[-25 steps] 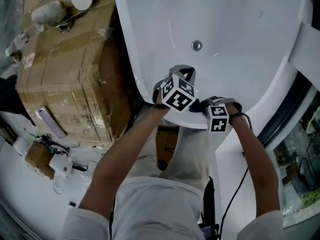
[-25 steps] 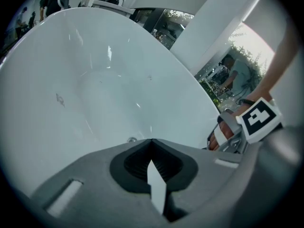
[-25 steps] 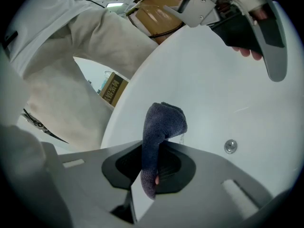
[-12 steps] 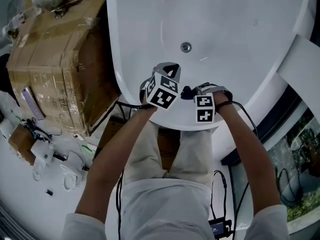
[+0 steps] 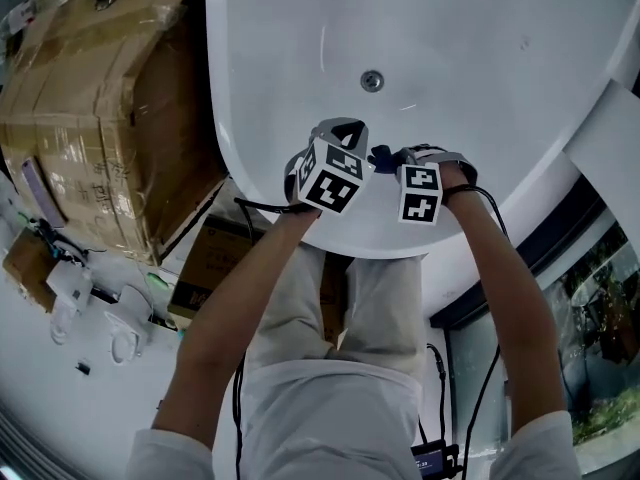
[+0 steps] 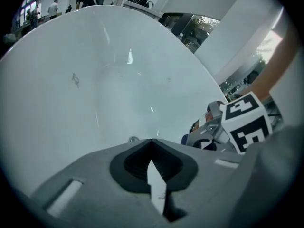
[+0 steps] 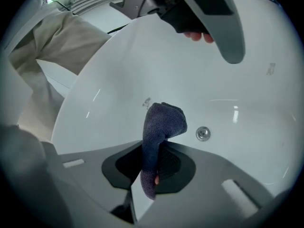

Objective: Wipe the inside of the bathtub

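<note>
Your head view looks steeply down from above into the bathtub (image 5: 480,48). Each gripper view looks close along its jaws into it; all three share the drain (image 5: 372,80).

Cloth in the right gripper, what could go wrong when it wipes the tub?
1. The right gripper pinches the dark cloth by one end only. The loose, folded-over end might slip out when pressed against the bathtub.
2. The left gripper, shut and empty, hangs close beside the right one, so they could bump while wiping.
3. The cloth could snag on the drain nearby.
</note>
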A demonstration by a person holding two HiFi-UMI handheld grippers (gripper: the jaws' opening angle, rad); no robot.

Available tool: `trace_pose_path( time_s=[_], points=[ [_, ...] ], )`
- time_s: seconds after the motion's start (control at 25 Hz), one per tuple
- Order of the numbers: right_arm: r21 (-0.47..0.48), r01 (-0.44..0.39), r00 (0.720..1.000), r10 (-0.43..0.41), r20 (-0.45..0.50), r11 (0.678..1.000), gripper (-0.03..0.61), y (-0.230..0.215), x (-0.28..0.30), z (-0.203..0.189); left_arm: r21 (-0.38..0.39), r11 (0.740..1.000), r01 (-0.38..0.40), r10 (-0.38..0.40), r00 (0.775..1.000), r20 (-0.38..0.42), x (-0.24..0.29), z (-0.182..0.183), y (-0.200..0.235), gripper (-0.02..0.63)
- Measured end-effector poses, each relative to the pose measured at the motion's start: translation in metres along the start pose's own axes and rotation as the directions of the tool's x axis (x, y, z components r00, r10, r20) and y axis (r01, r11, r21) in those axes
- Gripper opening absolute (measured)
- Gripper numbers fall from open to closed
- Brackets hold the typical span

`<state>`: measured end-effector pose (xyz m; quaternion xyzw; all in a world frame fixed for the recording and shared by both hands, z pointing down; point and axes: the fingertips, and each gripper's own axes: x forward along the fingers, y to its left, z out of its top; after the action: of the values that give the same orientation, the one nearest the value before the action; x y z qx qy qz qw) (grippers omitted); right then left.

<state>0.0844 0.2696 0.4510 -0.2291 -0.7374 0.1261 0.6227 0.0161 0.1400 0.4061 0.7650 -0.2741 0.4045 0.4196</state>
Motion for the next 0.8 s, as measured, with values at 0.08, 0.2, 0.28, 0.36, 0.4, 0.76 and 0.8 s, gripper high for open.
trace_pose_path(
  time_s=[0.08, 0.2, 0.28, 0.36, 0.4, 0.76, 0.8],
  points=[
    [-0.015, 0.023, 1.000, -0.023, -0.016, 1.000, 0.054, -0.014, 0.004, -0.006, -0.027, 1.000, -0.002, 0.002, 1.000, 0.007, 0.008, -0.003, 0.001, -0.002],
    [-0.058, 0.033, 0.998, -0.036, -0.045, 0.998, 0.054, -0.028, 0.013, -0.012, -0.068, 0.998, -0.009, 0.010, 1.000, 0.014, 0.017, -0.010, 0.004, -0.002],
    [-0.082, 0.026, 0.998, -0.031, -0.061, 0.996, 0.054, -0.033, 0.021, -0.016, -0.097, 0.995, -0.013, 0.015, 1.000, 0.018, 0.022, -0.015, 0.006, -0.002],
    [-0.097, 0.025, 0.997, -0.032, -0.074, 0.995, 0.054, -0.040, 0.030, -0.022, -0.126, 0.992, -0.015, 0.019, 1.000, 0.025, 0.027, -0.018, 0.008, -0.002],
    [-0.105, 0.030, 0.996, -0.038, -0.081, 0.994, 0.054, -0.045, 0.033, -0.026, -0.138, 0.990, -0.015, 0.019, 0.999, 0.029, 0.030, -0.019, 0.008, -0.002],
    [-0.174, 0.070, 0.988, -0.092, -0.126, 0.982, 0.054, -0.084, 0.061, -0.043, -0.174, 0.984, -0.029, 0.036, 0.999, 0.034, 0.055, -0.032, 0.018, -0.002],
    [-0.190, 0.066, 0.987, -0.091, -0.129, 0.980, 0.054, -0.085, 0.064, -0.044, -0.179, 0.983, -0.033, 0.040, 0.999, 0.035, 0.057, -0.033, 0.019, -0.002]
  ],
)
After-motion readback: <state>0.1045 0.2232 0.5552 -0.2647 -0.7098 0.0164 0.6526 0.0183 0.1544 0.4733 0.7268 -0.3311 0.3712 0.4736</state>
